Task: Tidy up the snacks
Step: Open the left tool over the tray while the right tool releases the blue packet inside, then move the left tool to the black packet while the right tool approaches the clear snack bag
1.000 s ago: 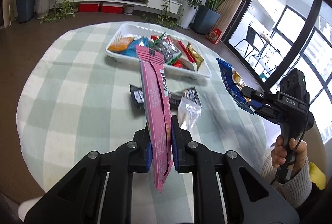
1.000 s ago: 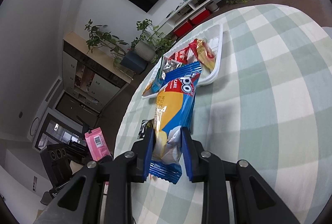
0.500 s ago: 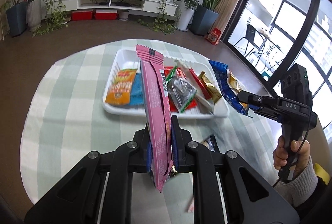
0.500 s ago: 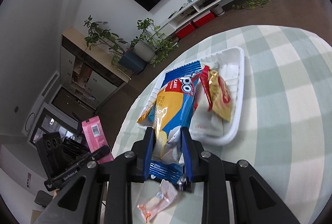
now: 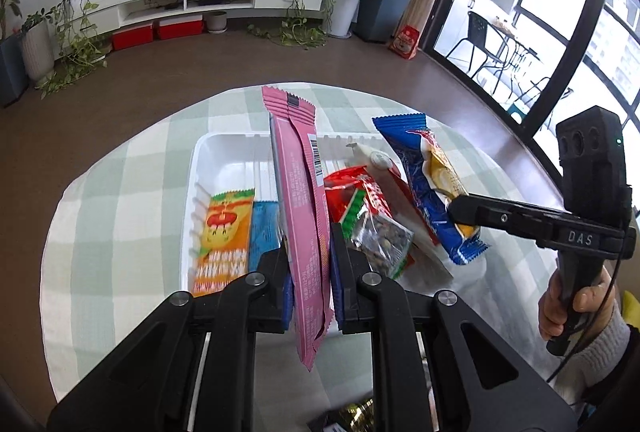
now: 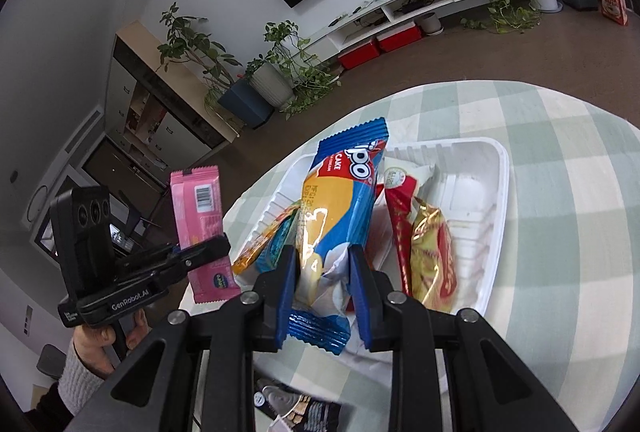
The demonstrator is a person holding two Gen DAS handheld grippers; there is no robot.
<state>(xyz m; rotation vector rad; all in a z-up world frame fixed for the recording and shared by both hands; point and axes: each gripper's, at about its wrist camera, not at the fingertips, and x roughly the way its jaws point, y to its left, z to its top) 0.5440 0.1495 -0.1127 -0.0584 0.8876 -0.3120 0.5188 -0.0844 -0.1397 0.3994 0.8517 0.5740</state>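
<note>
Pink wrapper (image 5: 306, 216) clamped in left hand-held gripper (image 5: 310, 272); right hand-held gripper (image 6: 324, 272) clamps blue cake packet (image 6: 340, 208) above tray (image 6: 496, 200).

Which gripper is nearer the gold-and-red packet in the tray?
Right. The right gripper, shut on the blue cake packet, sits just beside the gold-and-red packet. The left gripper, shut on the pink bar, is over the white tray's opposite half.

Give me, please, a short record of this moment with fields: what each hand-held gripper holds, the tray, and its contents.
left hand-held gripper: shut on pink snack bar, held over the tray
right hand-held gripper: shut on blue cake packet, held over the tray
tray: white, on green checked tablecloth
tray contents: orange packet, light blue packet, red-green nut packet, gold-red packet
</note>
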